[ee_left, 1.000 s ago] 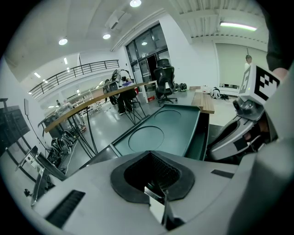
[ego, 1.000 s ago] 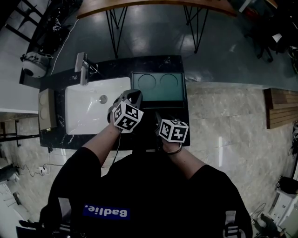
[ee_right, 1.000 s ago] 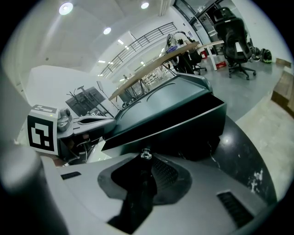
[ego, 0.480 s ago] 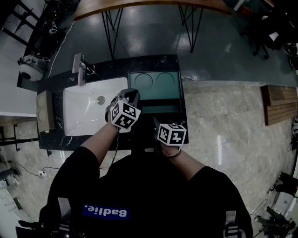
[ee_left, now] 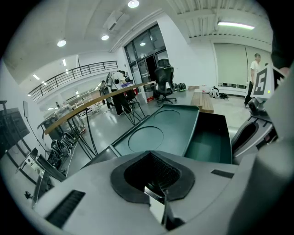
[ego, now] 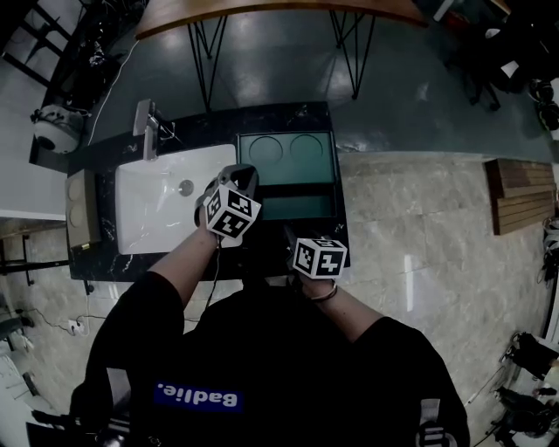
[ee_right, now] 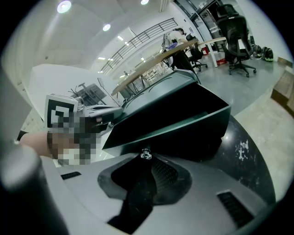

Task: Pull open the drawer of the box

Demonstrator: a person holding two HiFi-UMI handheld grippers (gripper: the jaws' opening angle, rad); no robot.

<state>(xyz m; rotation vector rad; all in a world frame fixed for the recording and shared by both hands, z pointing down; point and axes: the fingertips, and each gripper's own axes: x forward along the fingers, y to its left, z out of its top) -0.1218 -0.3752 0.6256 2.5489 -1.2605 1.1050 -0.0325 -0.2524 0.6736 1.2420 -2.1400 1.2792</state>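
Observation:
A dark green box [ego: 288, 155] with two circles on its lid stands on the black counter [ego: 201, 122]. Its drawer [ego: 293, 206] is pulled out toward me, and its green inside [ee_left: 206, 142] shows in the left gripper view. My right gripper [ego: 293, 236] is shut on the small clear knob [ee_right: 145, 154] at the middle of the drawer's front panel [ee_right: 170, 121]. My left gripper [ego: 243, 177] hovers at the box's left edge, above the counter beside the sink. It [ee_left: 156, 190] looks shut, with nothing of the box between its jaws.
A white sink [ego: 162, 205] with a tap [ego: 148, 127] lies left of the box. A wooden board [ego: 85, 218] sits at the counter's left end. Beyond the counter stands a wooden table [ego: 279, 9] on thin black legs. A wooden bench [ego: 520, 192] is at the right.
The drawer has slid farther out of the box toward me, and my right gripper has drawn back with its knob. The left gripper has stayed beside the box.

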